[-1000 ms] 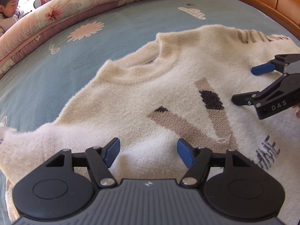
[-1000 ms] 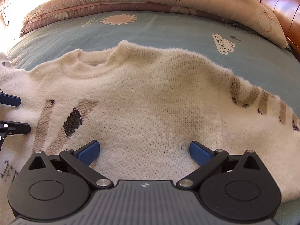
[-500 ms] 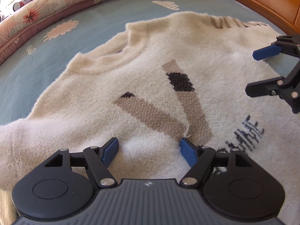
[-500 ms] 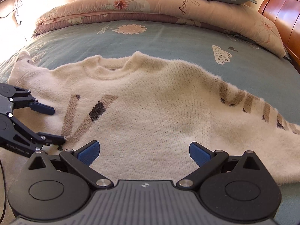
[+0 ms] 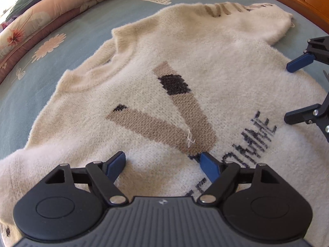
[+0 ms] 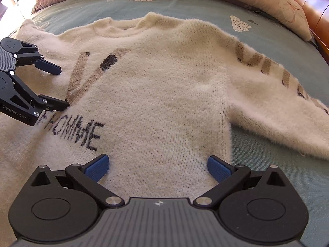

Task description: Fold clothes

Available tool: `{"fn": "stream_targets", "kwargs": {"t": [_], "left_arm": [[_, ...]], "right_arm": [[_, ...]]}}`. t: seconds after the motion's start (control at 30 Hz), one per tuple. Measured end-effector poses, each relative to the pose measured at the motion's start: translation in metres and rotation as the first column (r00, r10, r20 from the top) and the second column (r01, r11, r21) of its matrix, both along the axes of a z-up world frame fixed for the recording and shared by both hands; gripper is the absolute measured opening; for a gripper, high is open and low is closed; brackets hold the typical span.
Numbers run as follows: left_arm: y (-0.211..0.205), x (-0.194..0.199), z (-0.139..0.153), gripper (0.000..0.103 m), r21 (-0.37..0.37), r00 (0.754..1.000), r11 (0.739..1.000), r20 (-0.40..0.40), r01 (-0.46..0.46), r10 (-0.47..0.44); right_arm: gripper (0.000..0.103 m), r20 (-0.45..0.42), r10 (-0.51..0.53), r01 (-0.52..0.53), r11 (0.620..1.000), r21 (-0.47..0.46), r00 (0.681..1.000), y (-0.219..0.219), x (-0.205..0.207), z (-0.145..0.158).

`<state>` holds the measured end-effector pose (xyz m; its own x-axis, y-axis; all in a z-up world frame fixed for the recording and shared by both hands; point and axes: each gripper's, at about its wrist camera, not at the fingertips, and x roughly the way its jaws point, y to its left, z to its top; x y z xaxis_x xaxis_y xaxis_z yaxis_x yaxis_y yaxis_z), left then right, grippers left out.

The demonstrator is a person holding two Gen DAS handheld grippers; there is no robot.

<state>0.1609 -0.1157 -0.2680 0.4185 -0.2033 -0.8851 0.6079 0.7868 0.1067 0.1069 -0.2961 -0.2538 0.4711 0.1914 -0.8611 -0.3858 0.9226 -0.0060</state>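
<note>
A fuzzy cream sweater (image 5: 205,57) with a tan V, a black patch and dark lettering (image 6: 82,133) lies face up and spread flat on the bed. Its collar points away from me, and one sleeve (image 6: 277,111) stretches out to the right. My left gripper (image 5: 162,161) hovers low over the chest just below the V. Its jaws are opening and grip nothing. In the right wrist view the left gripper (image 6: 59,87) shows at the left edge. My right gripper (image 6: 158,162) stands open over the sweater's right side near the armpit, also seen from the left wrist view (image 5: 296,88).
The blue-grey sheet (image 6: 267,39) with flower and cloud prints surrounds the sweater. A folded floral quilt (image 5: 41,20) lies along the far side. A wooden bed frame (image 6: 316,6) rises at the right, with a pillow (image 6: 287,6) against it.
Both grippers slid down the sweater from the collar area, bringing the lettering into view. The right gripper drew away from the left. The left jaws spread a little wider.
</note>
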Motion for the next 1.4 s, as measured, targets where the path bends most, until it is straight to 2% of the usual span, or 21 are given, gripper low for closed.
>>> {"fn": "stream_targets", "kwargs": {"t": [0.13, 0.2, 0.27, 0.57, 0.73, 0.87, 0.93, 1.0, 1.03, 1.2, 1.33, 1.4], "left_arm": [[0.004, 0.005, -0.002, 0.086, -0.019, 1.000, 1.000, -0.018, -0.024, 0.023], [0.003, 0.006, -0.002, 0.086, -0.017, 1.000, 1.000, -0.024, -0.020, 0.020], [0.005, 0.007, -0.002, 0.086, -0.022, 0.999, 1.000, -0.031, -0.019, 0.019], [0.018, -0.015, 0.011, 0.085, -0.035, 0.999, 0.999, -0.004, -0.039, 0.039], [0.036, -0.035, 0.007, 0.085, -0.062, 0.985, 0.992, -0.141, -0.112, 0.102], [0.054, -0.045, 0.008, 0.085, -0.081, 0.974, 0.981, -0.159, -0.177, 0.162], [0.061, -0.046, 0.009, 0.082, -0.090, 0.968, 0.974, -0.164, -0.207, 0.191], [0.069, -0.046, 0.016, 0.072, -0.110, 0.962, 0.965, -0.162, -0.239, 0.220], [0.074, -0.046, 0.020, 0.071, -0.126, 0.957, 0.957, -0.163, -0.261, 0.240], [0.118, -0.042, 0.050, 0.071, -0.220, 0.912, 0.886, -0.155, -0.407, 0.380], [0.155, -0.044, 0.066, 0.068, -0.175, 0.894, 0.877, -0.046, -0.447, 0.447], [0.177, -0.045, 0.068, 0.059, -0.126, 0.875, 0.868, 0.005, -0.480, 0.485]], "right_arm": [[0.103, 0.096, 0.004, -0.006, 1.000, 0.022, 0.995, 0.010, 0.016, 0.012], [0.103, 0.064, -0.028, 0.025, 0.999, 0.040, 0.998, 0.016, 0.033, 0.006], [0.103, -0.017, -0.071, 0.072, 0.997, 0.037, 0.997, 0.019, 0.045, -0.009], [0.103, -0.002, -0.097, 0.097, 0.994, 0.047, 0.995, 0.016, 0.038, -0.017], [0.103, 0.005, -0.114, 0.114, 0.993, 0.028, 0.993, 0.020, 0.038, -0.018], [0.103, 0.004, -0.125, 0.124, 0.992, 0.017, 0.992, 0.023, 0.039, -0.017], [0.103, 0.001, -0.127, 0.127, 0.992, 0.013, 0.992, 0.023, 0.039, -0.017], [0.103, 0.000, -0.128, 0.128, 0.992, 0.009, 0.992, 0.024, 0.039, -0.016], [0.103, -0.001, -0.129, 0.129, 0.992, 0.006, 0.992, 0.025, 0.040, -0.016], [0.103, -0.013, -0.140, 0.140, 0.990, -0.007, 0.990, 0.027, 0.041, -0.015], [0.103, -0.030, -0.159, 0.158, 0.987, -0.030, 0.987, 0.031, 0.044, -0.013], [0.103, -0.042, -0.176, 0.174, 0.984, -0.047, 0.983, 0.034, 0.045, -0.011]]}}
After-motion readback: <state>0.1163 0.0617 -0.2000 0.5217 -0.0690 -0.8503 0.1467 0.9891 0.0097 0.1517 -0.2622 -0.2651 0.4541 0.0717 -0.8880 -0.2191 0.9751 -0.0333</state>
